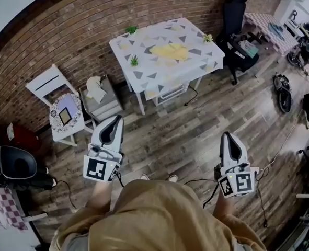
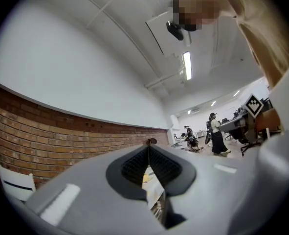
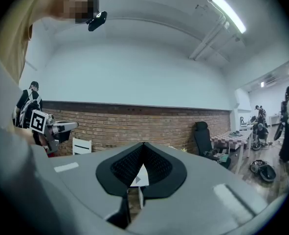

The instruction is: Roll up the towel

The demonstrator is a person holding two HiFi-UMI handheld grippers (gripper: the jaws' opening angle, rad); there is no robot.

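Note:
A yellow towel point(image 1: 171, 50) lies flat in the middle of a white table point(image 1: 144, 72) with grey triangle print, far ahead of me by the brick wall. My left gripper point(image 1: 114, 121) is held in front of my body over the wooden floor, jaws shut and empty. My right gripper point(image 1: 227, 136) is held level at the right, also shut with nothing in it. Both are well short of the table. In the left gripper view a sliver of the table and towel point(image 2: 147, 173) shows through the jaw tips point(image 2: 148, 148). The right gripper point(image 3: 143, 145) faces the brick wall.
A white chair point(image 1: 52, 83) and a small round table point(image 1: 65, 115) stand at the left, with a grey stool point(image 1: 103, 104) beside them. A black office chair point(image 1: 237, 25) stands right of the table. Cables and a bag point(image 1: 283, 92) lie on the floor. People stand in the far room point(image 2: 216, 133).

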